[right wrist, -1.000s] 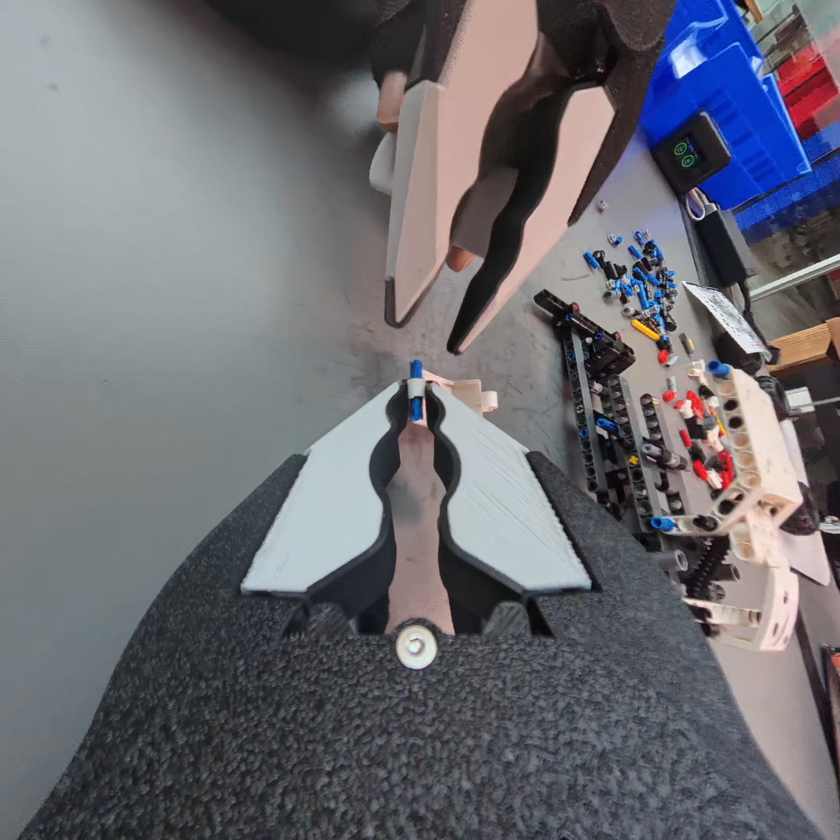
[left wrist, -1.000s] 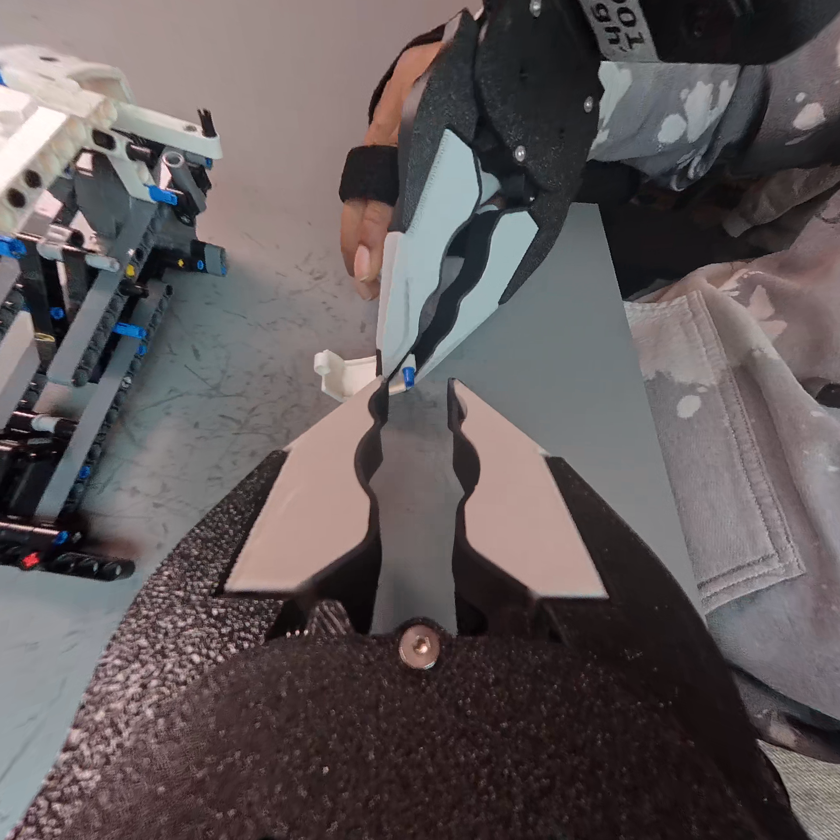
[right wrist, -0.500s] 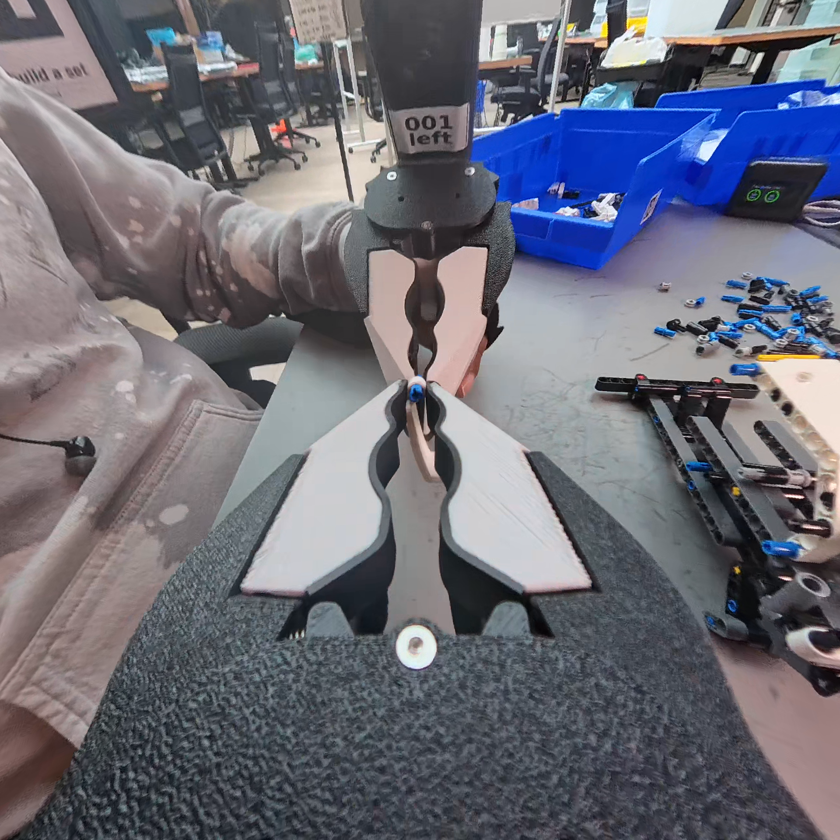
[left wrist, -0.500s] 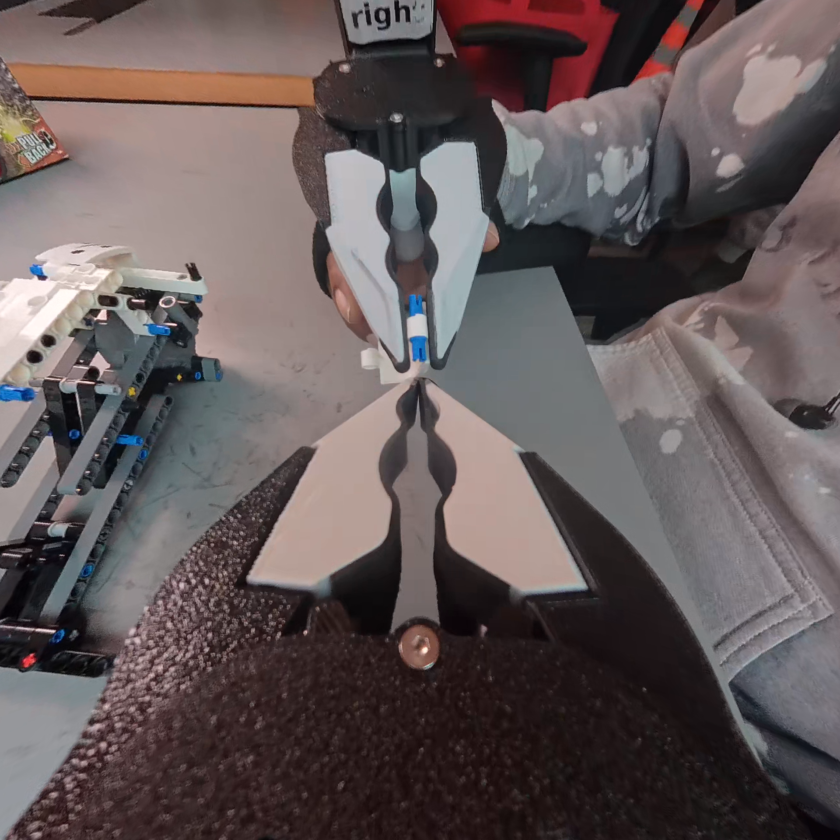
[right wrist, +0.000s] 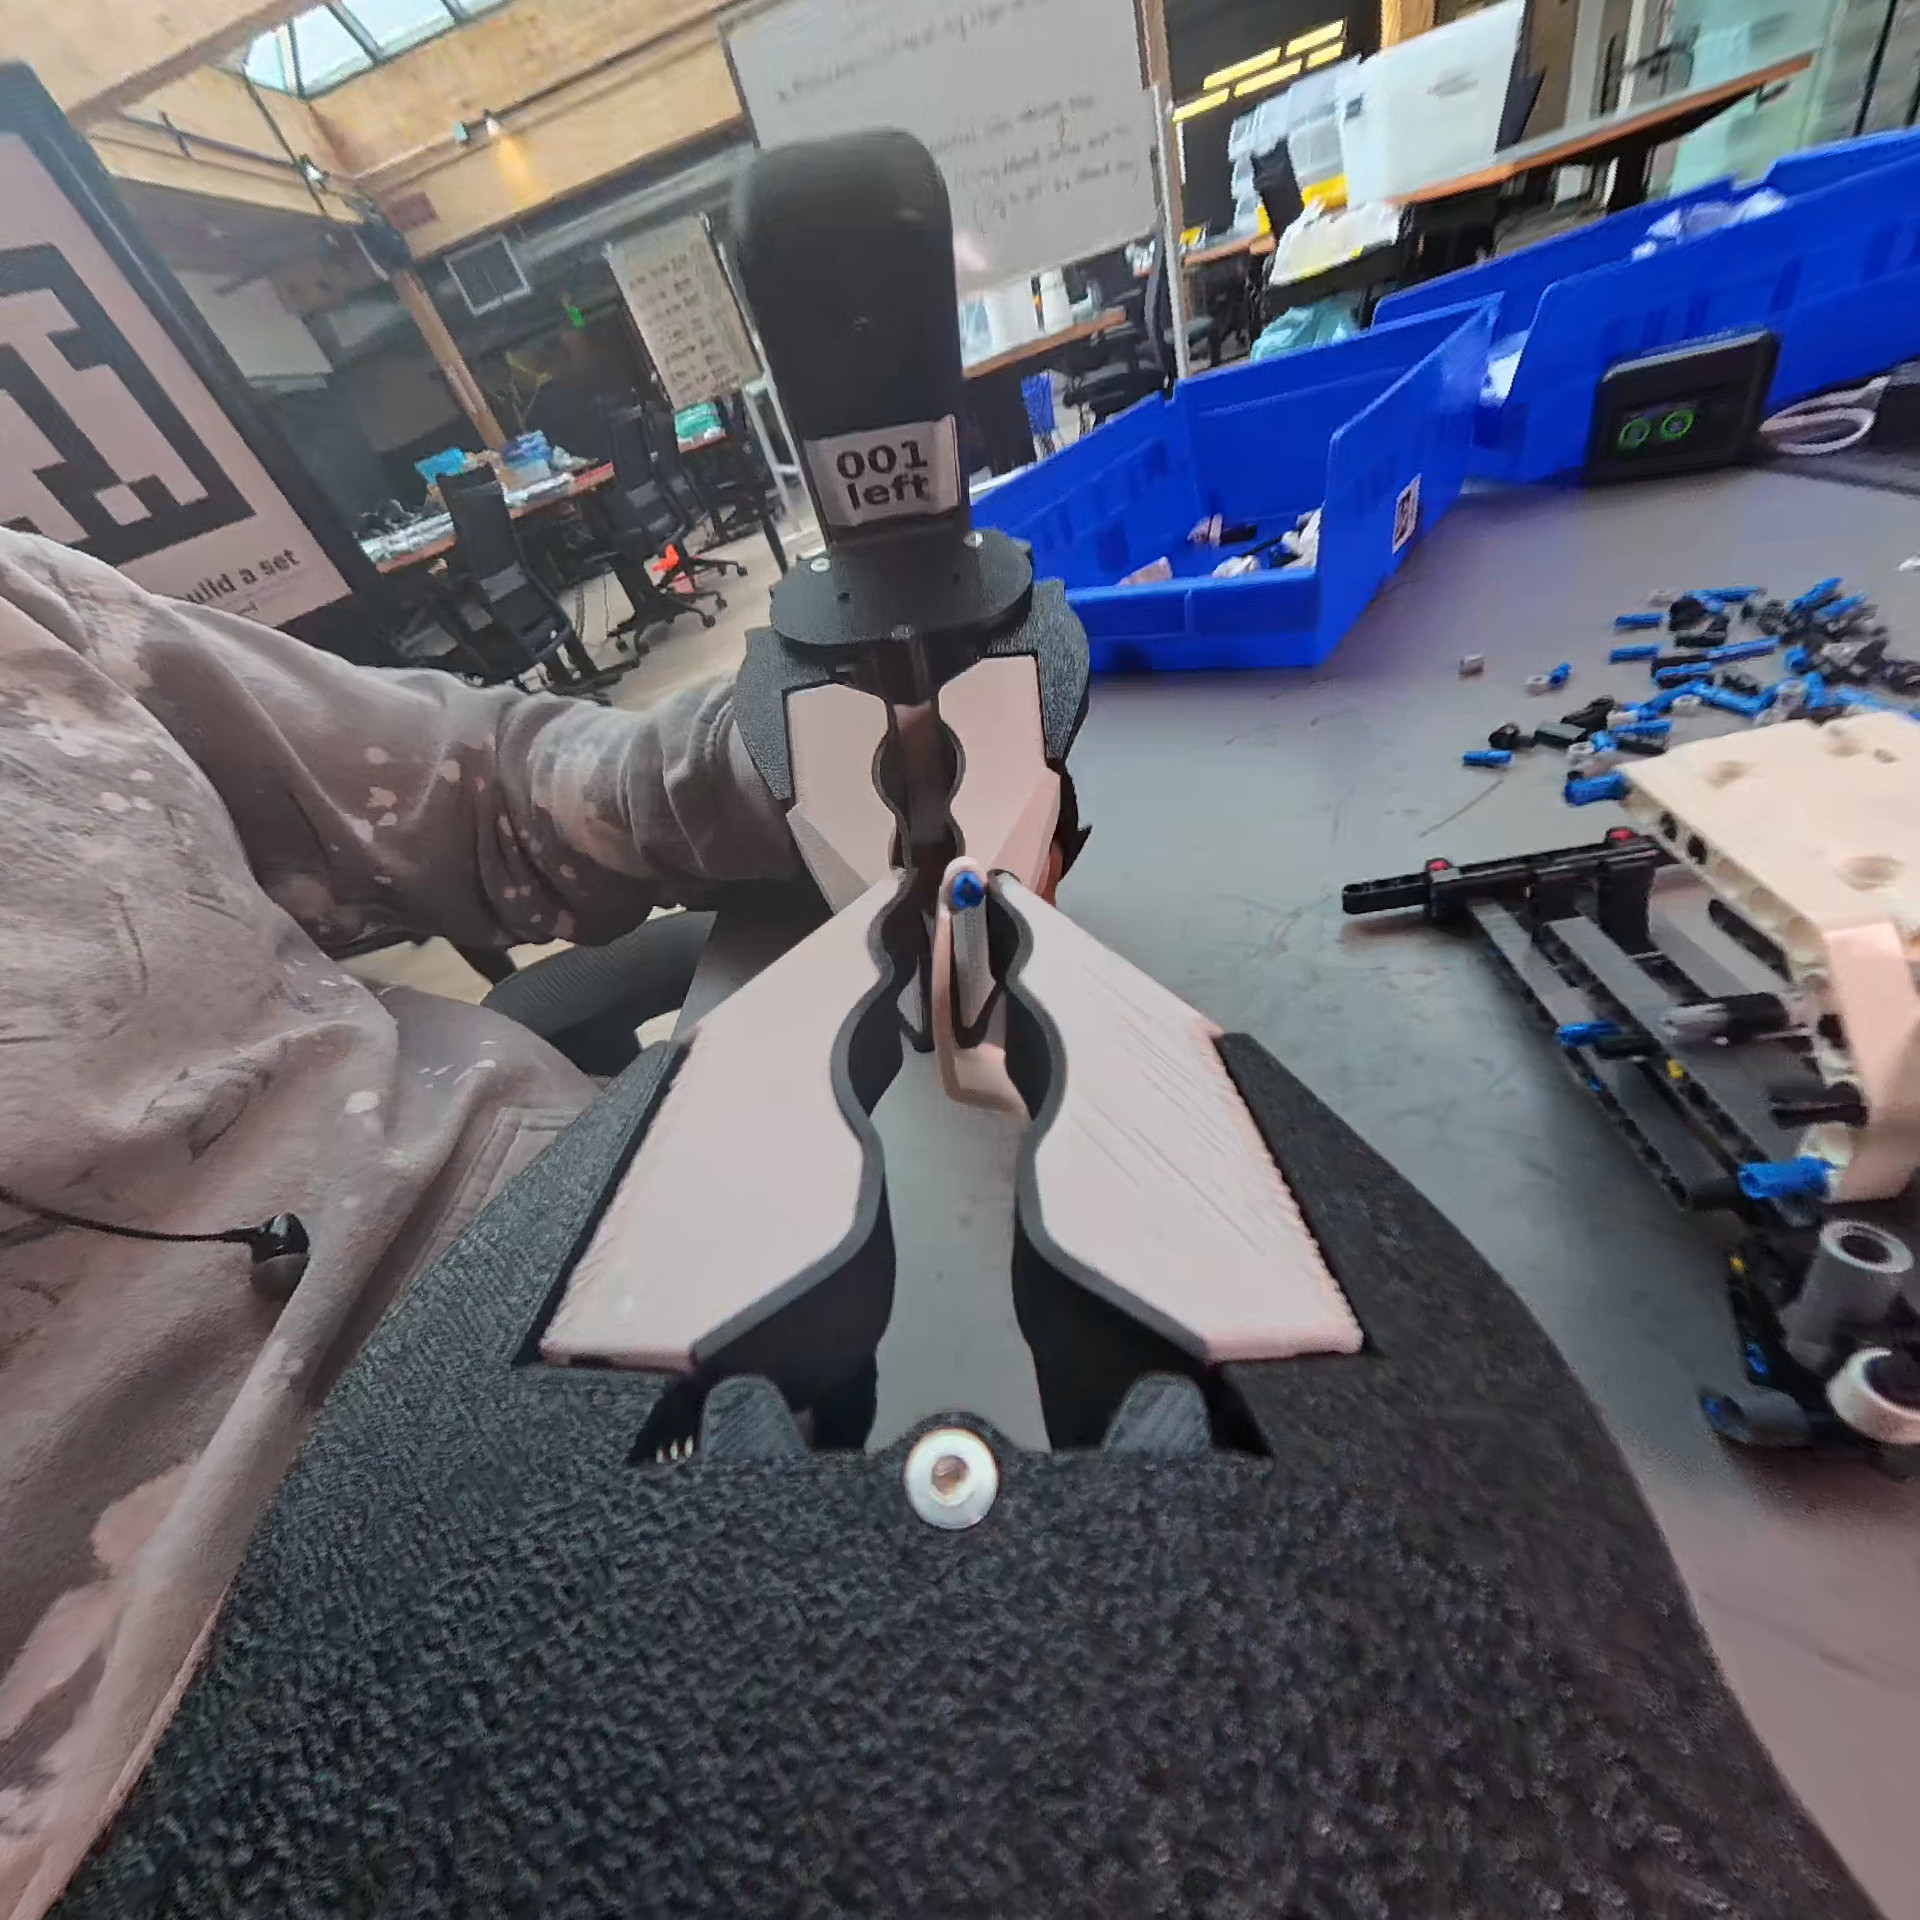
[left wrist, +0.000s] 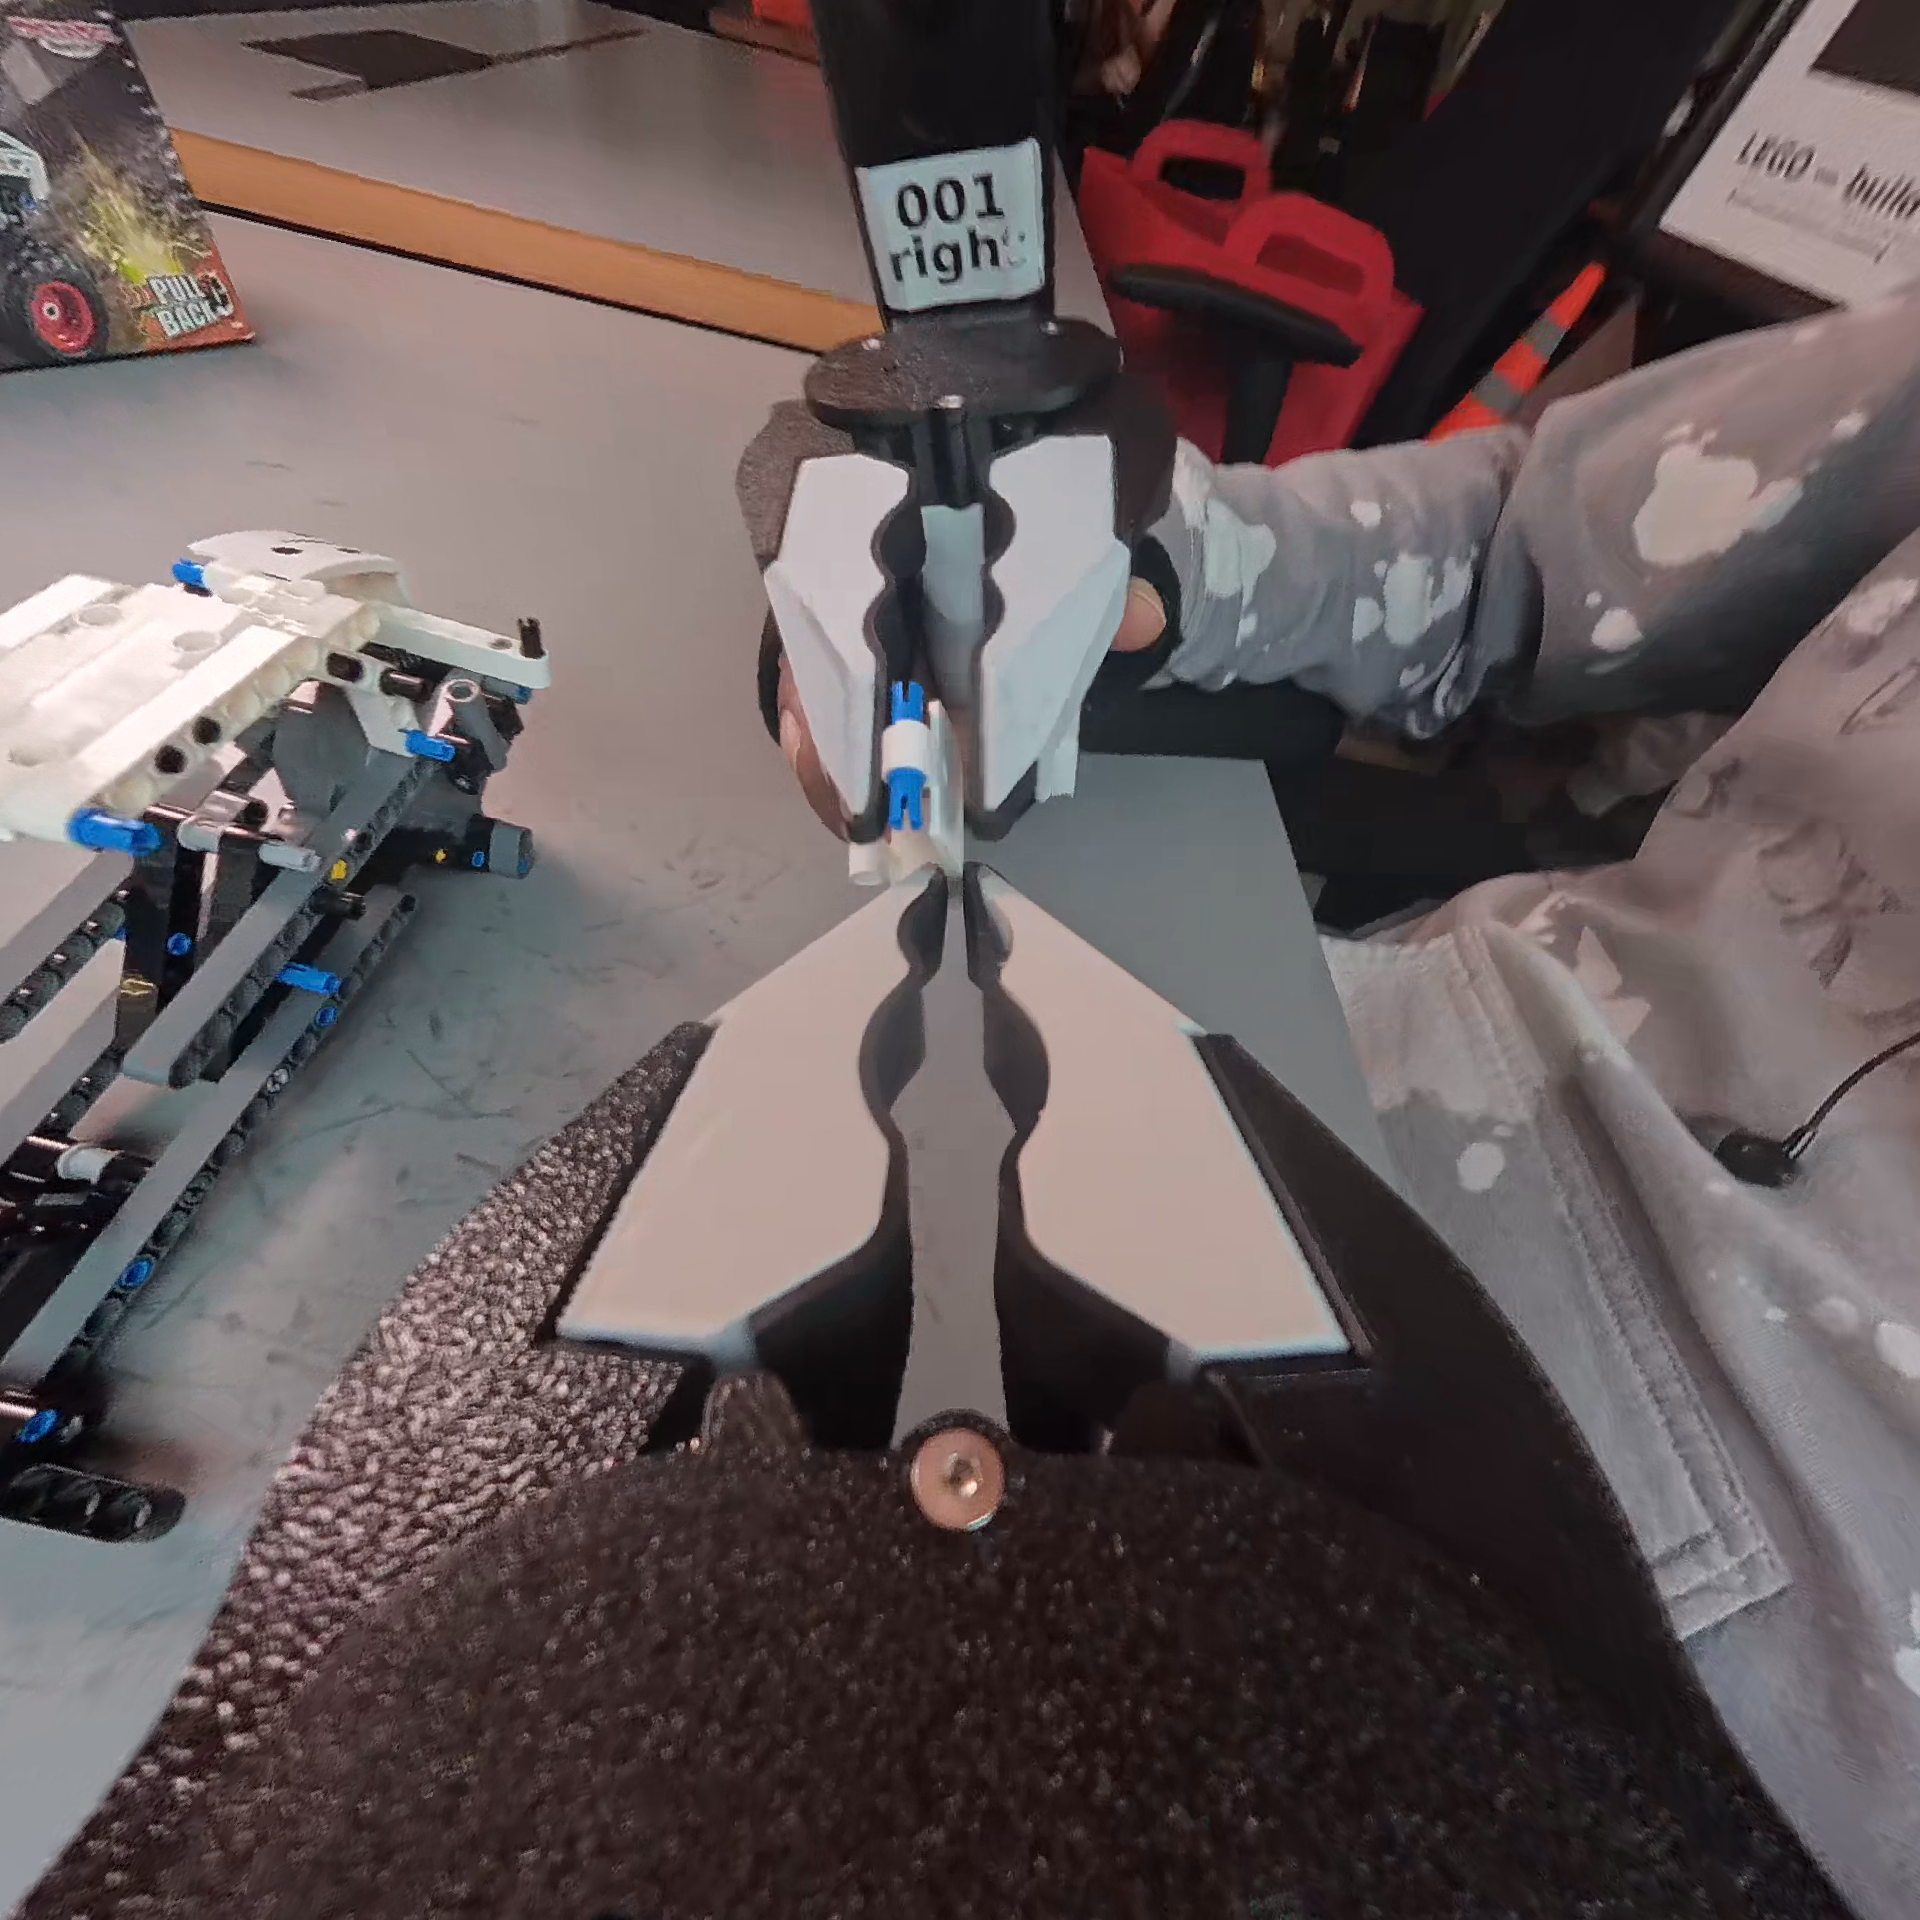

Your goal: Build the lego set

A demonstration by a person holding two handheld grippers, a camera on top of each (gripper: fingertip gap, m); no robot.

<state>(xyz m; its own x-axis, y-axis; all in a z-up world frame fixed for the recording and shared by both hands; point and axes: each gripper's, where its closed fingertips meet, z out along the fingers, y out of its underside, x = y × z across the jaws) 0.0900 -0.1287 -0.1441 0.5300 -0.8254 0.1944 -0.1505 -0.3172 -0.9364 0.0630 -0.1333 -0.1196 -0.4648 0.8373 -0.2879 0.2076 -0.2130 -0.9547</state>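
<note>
A small white panel piece (left wrist: 902, 857) with a blue pin (left wrist: 906, 800) through it hangs in the air between my two grippers, which point tip to tip. My left gripper (left wrist: 951, 883) is shut on the panel's lower edge. My right gripper (left wrist: 930, 826) faces it from above. In the right wrist view the panel (right wrist: 961, 1039) and pin (right wrist: 964, 888) sit inside my right gripper (right wrist: 948, 883), whose jaws stand a little wider than the piece. The left gripper (right wrist: 925, 868) meets it there. The half-built white and black vehicle (left wrist: 208, 727) lies on the table.
The grey table (left wrist: 623, 520) holds the vehicle frame (right wrist: 1766, 831), a scatter of small blue and black parts (right wrist: 1745, 665), blue bins (right wrist: 1299, 499), a small black device (right wrist: 1673, 416) and the set's box (left wrist: 83, 208). The person's sleeves and lap are close. The grippers are tip to tip, or close to it.
Both grippers swung up from pointing down at the table to level, tip to tip. The left gripper closed on the panel. The right gripper's jaws have since widened slightly.
</note>
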